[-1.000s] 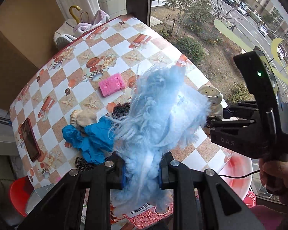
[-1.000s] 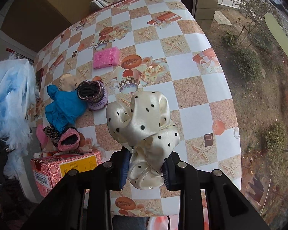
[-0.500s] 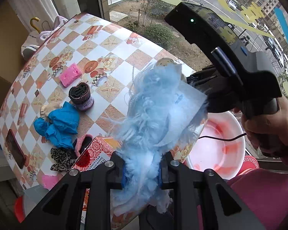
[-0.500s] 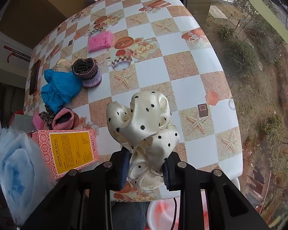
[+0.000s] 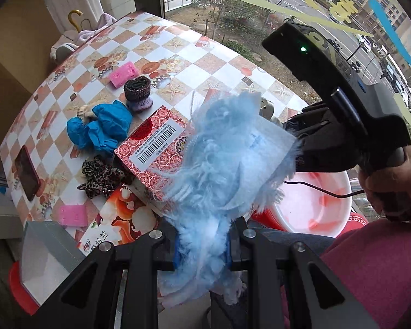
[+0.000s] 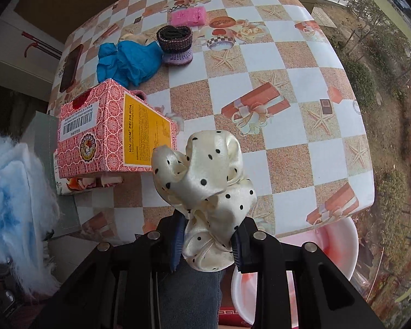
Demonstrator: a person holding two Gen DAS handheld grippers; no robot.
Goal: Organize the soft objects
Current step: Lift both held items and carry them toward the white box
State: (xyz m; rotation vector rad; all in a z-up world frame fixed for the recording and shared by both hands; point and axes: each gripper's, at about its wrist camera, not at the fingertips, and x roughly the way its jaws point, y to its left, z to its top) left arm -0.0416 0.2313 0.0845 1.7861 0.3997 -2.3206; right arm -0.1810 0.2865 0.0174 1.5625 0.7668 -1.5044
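My left gripper [image 5: 202, 249] is shut on a fluffy light-blue duster cloth [image 5: 227, 159], held above the table's near edge; the same cloth [image 6: 11, 192] shows at the left of the right wrist view. My right gripper [image 6: 208, 244] is shut on a cream satin scrunchie with black dots [image 6: 205, 186], hanging past the near edge of the table [image 6: 301, 63]. On the checkered tablecloth lie a blue cloth [image 5: 101, 126], a knitted dark and purple bootie [image 5: 138, 94], a pink sponge [image 5: 123, 74], a leopard scrunchie [image 5: 101, 176] and another pink piece [image 5: 71, 215].
A red patterned carton [image 6: 109, 131] stands near the table's front left. A white basin with red marks [image 5: 315, 203] sits on a red stool below the table edge. A dark phone [image 5: 27, 172] lies at the left. A hand [image 5: 391, 181] grips the right tool.
Both grippers have drawn back toward the near edge of the table with their loads. The carton now sits closer in both views, and the basin shows below.
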